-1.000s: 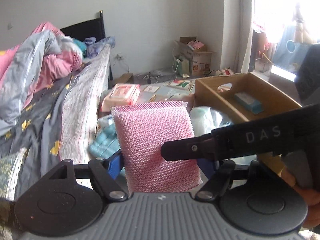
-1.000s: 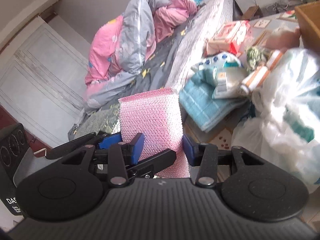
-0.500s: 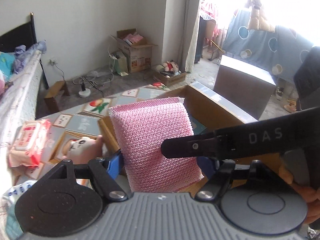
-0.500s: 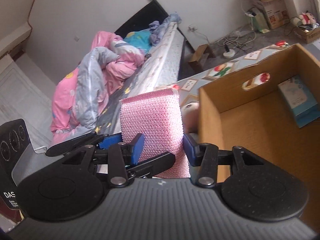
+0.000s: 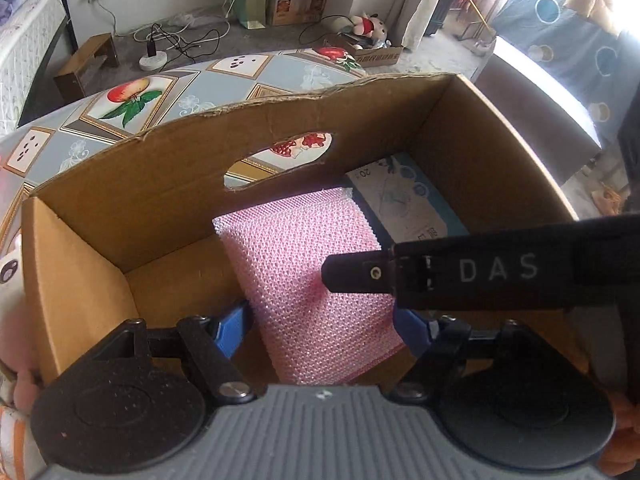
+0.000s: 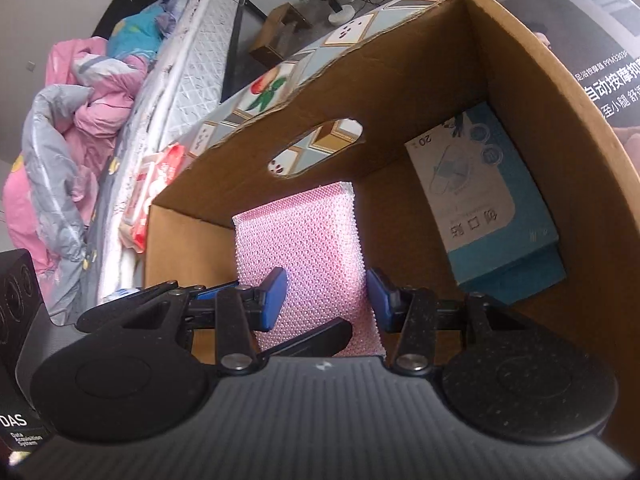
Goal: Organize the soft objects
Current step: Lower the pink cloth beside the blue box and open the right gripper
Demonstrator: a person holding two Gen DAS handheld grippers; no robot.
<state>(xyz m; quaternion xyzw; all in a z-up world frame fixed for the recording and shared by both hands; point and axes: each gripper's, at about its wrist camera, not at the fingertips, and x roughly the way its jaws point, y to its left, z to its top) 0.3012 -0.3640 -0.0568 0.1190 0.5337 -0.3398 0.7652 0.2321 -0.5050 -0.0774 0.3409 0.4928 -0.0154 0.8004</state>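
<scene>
Pink mesh sponge (image 5: 308,280) inside cardboard box (image 5: 160,184), beside blue packet (image 6: 492,204). Gripped jointly: left gripper (image 5: 324,324) and right gripper (image 6: 326,292), pads closed against its sides.

The pink sponge (image 5: 304,280) has its bottom edge tucked behind the left gripper (image 5: 320,324) body. The right gripper (image 6: 326,298) arm crosses it, hiding part of the blue box (image 5: 408,208) just right.

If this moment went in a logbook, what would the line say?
pink sponge | held by both tongs, left, right | inside cardboard box | beside blue packet | not released
</scene>
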